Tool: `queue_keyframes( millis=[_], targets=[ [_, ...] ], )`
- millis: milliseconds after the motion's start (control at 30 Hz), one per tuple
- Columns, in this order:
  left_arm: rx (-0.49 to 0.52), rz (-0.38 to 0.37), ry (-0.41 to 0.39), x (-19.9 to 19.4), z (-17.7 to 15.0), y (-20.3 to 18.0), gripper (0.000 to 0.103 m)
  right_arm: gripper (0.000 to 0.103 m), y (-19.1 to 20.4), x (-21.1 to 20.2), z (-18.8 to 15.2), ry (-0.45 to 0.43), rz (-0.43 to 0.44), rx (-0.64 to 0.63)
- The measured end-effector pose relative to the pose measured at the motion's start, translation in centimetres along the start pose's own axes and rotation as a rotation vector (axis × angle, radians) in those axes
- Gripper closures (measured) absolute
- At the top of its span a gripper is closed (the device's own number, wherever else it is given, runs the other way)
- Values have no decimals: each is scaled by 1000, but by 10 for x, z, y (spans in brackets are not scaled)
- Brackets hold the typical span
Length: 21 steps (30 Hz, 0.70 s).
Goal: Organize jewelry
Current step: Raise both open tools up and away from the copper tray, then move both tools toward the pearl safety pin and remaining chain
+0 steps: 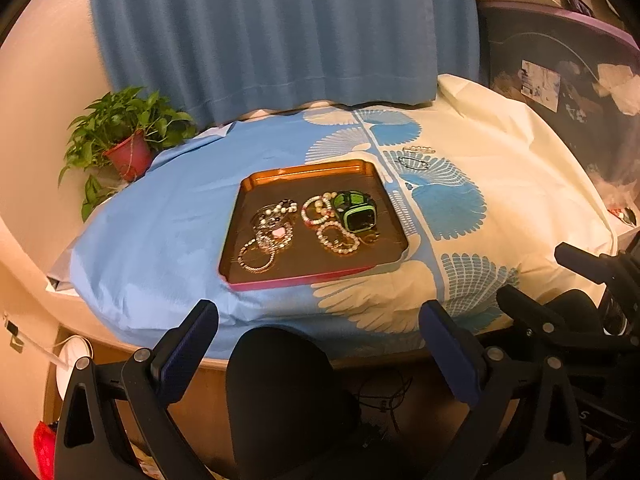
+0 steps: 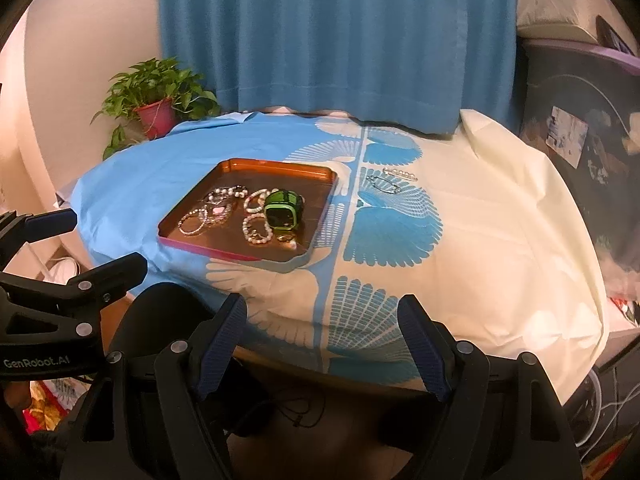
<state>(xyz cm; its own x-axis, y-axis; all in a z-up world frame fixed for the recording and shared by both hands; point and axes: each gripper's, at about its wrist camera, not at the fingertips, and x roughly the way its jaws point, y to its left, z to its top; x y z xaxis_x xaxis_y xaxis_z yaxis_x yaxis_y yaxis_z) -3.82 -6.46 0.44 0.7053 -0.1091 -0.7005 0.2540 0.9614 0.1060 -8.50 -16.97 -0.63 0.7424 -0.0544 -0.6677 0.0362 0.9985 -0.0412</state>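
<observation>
Left wrist view: the left gripper (image 1: 318,320) hovers with fingers spread and empty before a counter draped in a blue-and-cream cloth (image 1: 160,220). A copper tray (image 1: 312,170) holds bracelets (image 1: 338,238) and a green watch (image 1: 356,210). Two hair clips (image 1: 414,158) lie beside it on the cloth. A blue curtain (image 1: 280,32) and potted plant (image 1: 128,136) stand behind.

Right wrist view: the right gripper (image 2: 322,344) also hovers with fingers spread and empty; the tray sits left of centre on the cloth.

Left gripper (image 1: 319,320) and right gripper (image 2: 322,314): jaws apart, empty.
</observation>
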Motion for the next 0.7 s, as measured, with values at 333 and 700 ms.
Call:
queue_keyframes(
  millis=[333,700],
  targets=[
    [2,-52,57,39,30,-20,4,25,-30,32,6,40,-1,37],
    [9,-93,111,127,119,-51,4,25,-122,111,57,73,-67,141]
  ],
)
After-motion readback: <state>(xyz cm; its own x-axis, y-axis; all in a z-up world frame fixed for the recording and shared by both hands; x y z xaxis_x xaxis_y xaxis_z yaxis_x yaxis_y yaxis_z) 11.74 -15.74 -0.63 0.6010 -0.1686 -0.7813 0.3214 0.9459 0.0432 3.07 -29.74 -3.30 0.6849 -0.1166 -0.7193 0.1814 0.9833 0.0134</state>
